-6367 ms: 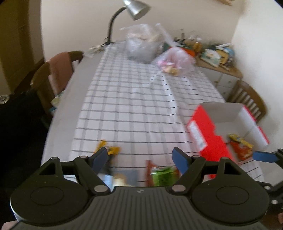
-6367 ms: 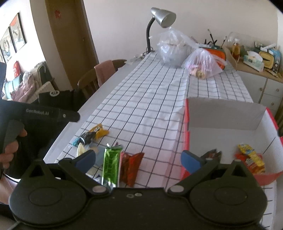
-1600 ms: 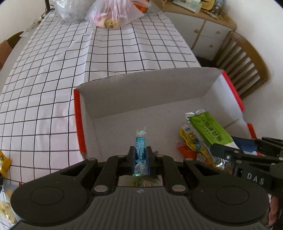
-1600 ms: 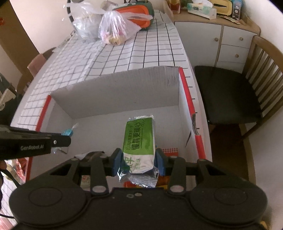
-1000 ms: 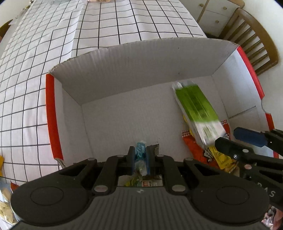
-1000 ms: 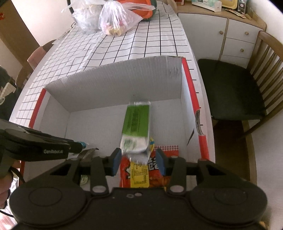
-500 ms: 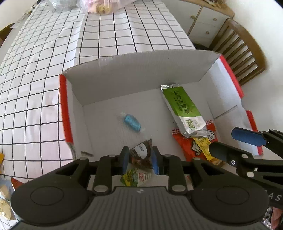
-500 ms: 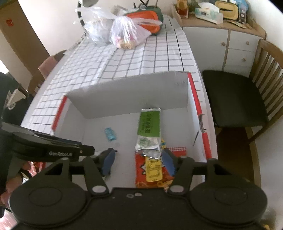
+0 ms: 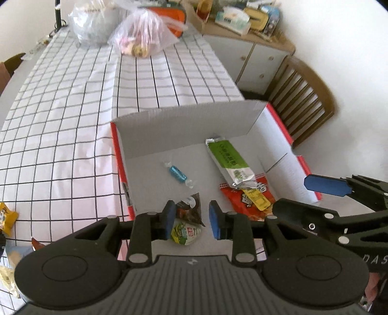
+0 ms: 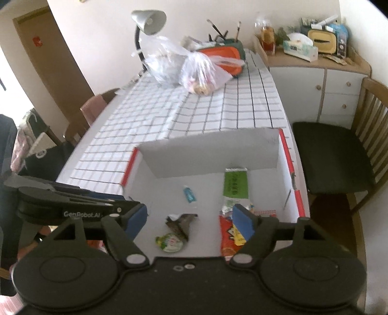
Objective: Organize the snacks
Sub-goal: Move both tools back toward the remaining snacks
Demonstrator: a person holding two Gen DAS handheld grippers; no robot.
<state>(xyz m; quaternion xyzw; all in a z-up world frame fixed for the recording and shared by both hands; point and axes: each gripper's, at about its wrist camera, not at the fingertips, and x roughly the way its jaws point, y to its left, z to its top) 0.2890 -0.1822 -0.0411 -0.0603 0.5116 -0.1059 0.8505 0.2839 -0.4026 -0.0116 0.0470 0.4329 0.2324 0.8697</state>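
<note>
A red-edged white cardboard box (image 9: 184, 126) (image 10: 208, 150) lies open on the checked tablecloth. Inside lie a blue wrapped candy (image 9: 177, 173) (image 10: 189, 195), a green snack bar (image 9: 229, 160) (image 10: 235, 185), a red and yellow snack bag (image 9: 252, 201) (image 10: 230, 240), a dark wrapper (image 9: 190, 212) (image 10: 181, 224) and a small green cup (image 9: 185, 233) (image 10: 169, 242). My left gripper (image 9: 191, 219) is open and empty above the box's near edge. My right gripper (image 10: 190, 221) is open and empty above the box; one of its fingertips (image 9: 325, 185) shows in the left wrist view.
Loose snacks (image 9: 6, 218) remain on the cloth left of the box. Two plastic bags (image 10: 194, 70) and a desk lamp (image 10: 148, 21) stand at the table's far end. A wooden chair (image 10: 339, 150) is right of the table, a cabinet (image 10: 315, 80) behind it.
Both grippers let go: the blue candy and the green bar now lie in the box. Both grippers opened wider and pulled back and up from the box.
</note>
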